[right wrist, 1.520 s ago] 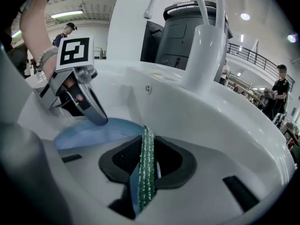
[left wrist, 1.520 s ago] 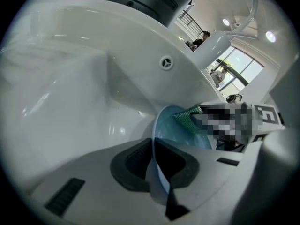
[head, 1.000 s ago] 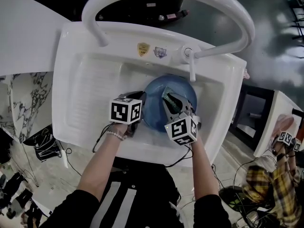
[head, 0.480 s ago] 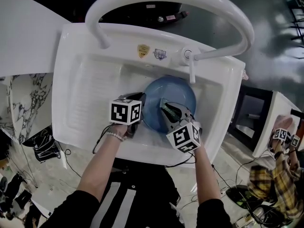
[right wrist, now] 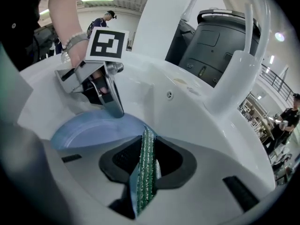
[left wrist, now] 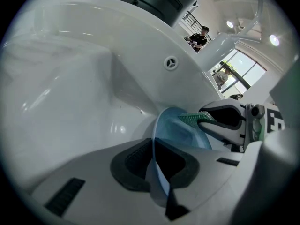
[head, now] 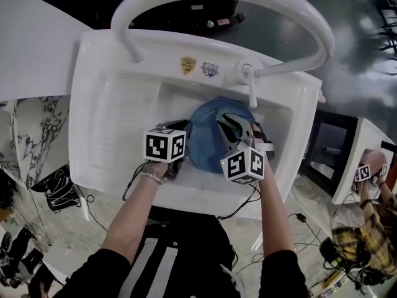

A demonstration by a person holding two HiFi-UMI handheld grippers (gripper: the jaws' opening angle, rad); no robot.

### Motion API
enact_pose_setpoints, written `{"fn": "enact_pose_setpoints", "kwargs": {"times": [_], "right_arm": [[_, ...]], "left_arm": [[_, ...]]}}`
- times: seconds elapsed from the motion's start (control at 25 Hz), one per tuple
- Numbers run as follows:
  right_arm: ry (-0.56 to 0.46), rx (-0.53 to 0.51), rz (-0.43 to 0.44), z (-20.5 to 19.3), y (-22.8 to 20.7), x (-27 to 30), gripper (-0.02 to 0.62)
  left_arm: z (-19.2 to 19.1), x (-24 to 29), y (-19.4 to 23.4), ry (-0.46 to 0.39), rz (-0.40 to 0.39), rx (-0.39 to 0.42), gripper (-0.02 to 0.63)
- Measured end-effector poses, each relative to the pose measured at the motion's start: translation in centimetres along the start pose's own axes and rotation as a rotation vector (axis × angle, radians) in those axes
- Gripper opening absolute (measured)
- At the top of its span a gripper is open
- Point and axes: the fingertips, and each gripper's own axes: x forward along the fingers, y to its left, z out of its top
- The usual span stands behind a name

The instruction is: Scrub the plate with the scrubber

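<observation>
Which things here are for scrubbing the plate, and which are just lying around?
For the job: blue plate, held by the left gripper; green scrubber, held by the right gripper.
Just there: stickers on the sink rim; tap; person in a checked shirt.

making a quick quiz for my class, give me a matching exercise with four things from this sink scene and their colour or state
Things:
1 plate
2 scrubber
3 left gripper
4 sink

Descriptions:
a green, between the right gripper's jaws
b white, stickers on its back rim
c blue, round
d shut on the plate's rim

Pairs: 1-c; 2-a; 3-d; 4-b
</observation>
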Motion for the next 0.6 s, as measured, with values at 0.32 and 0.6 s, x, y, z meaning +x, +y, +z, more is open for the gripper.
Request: {"fn": "enact_pose_setpoints", "kwargs": {"times": [0.32,0.6], "right_arm": [[0.059,-0.003,-0.05,-1.9,-1.3,1.3,0.092],[0.089,0.107,0.003,-3.1,0.3,0.8,0.094]], "left_arm": [[0.0,0.1,-0.1,-0.004,0.0,0.012,0.02],[0.1,0.2,-0.2,-0.006,-0.013,0.008,0.02]]}}
